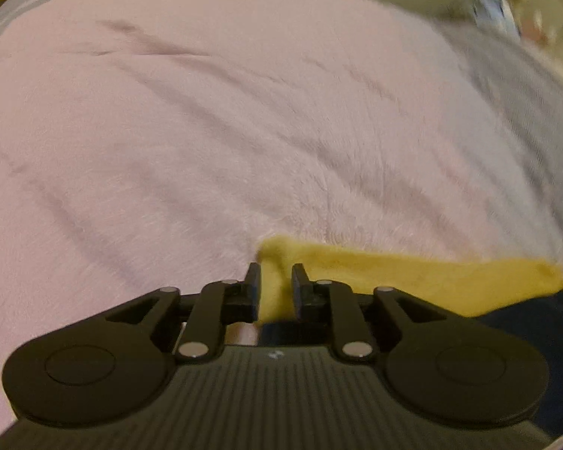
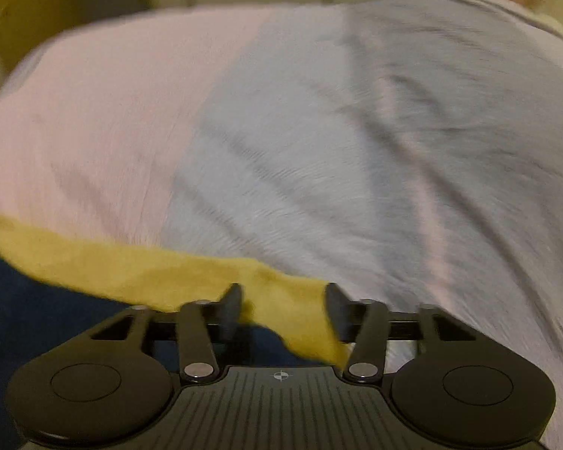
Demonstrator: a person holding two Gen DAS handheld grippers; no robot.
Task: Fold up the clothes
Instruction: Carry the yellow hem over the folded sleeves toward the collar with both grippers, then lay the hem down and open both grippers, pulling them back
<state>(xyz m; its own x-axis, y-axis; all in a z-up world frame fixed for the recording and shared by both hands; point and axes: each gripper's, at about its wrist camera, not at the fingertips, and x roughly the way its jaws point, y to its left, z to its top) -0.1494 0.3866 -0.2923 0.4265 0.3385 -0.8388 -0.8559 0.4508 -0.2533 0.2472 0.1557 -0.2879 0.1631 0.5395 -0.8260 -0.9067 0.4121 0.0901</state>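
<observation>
Closest to my left camera, low in the middle of the frame, the left gripper [image 1: 276, 275] has its two fingers drawn near together on a corner of the yellow cloth [image 1: 413, 277] — the fabric fills the narrow gap between them, so I read it as pinched. From there the cloth runs as a band toward the lower right of the frame, with something dark blue [image 1: 536, 337] under it.

In my right camera the right gripper [image 2: 283, 298] sits at bottom center with its fingers wider apart. The other end of the yellow cloth [image 2: 150, 273] lies between them and hangs down past the right finger, but I cannot tell if they really press it. The band goes on to the left edge of this frame.

Behind the cloth, a pink blanket [image 1: 206, 131] fills most of the left view — in the right view it takes the left part [image 2: 94, 112], and a grey sheet [image 2: 356, 131] takes the right part. Far at the top everything is blurred.
</observation>
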